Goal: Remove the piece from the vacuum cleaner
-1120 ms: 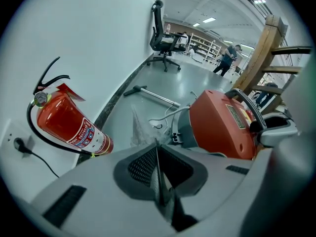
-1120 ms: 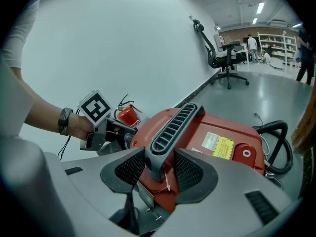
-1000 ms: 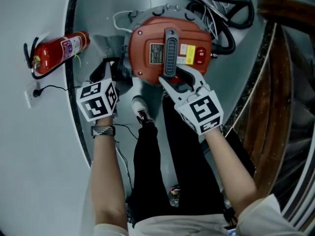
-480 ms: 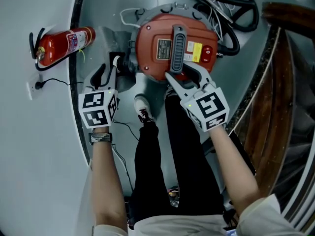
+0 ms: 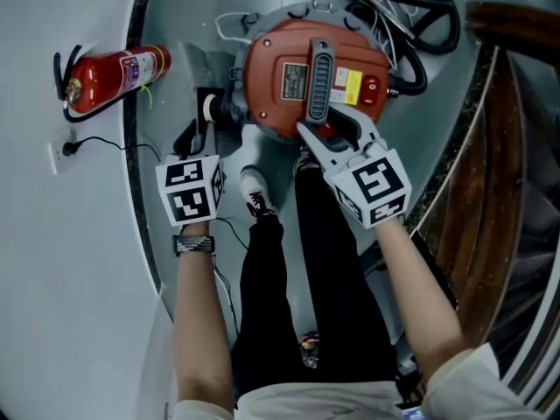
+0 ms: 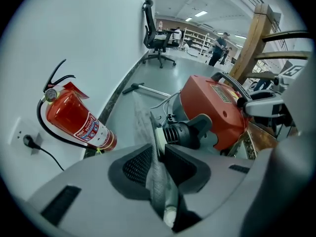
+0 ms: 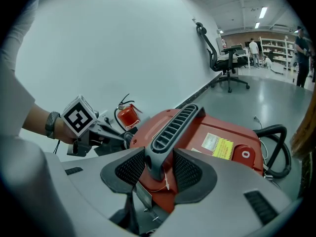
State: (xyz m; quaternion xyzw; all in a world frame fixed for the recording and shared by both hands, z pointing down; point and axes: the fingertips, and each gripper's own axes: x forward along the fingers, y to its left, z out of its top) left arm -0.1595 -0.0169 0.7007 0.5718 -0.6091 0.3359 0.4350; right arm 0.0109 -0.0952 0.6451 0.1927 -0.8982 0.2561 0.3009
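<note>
The red vacuum cleaner (image 5: 280, 77) stands on the grey floor below me. My right gripper (image 5: 325, 136) is shut on the near end of its grey ribbed handle (image 7: 173, 125), with a pad on each side. A black ribbed piece (image 6: 185, 132) with a white collar (image 5: 208, 108) sticks out of the vacuum's left side. My left gripper (image 6: 158, 149) points at it. Its jaws are closing with a narrow gap, and the collar's edge sits right at the tips, not pressed. In the head view, my left gripper (image 5: 198, 129) is just below the piece.
A red fire extinguisher (image 5: 109, 79) leans at the wall on the left, near a plugged wall socket (image 5: 63, 151). A black hose (image 5: 411, 24) coils behind the vacuum. Wooden stairs (image 5: 499, 147) rise at the right. The person's shoe (image 5: 254, 191) is beside the vacuum.
My left gripper has shifted right, toward the vacuum's side piece. My right gripper has kept its hold on the handle.
</note>
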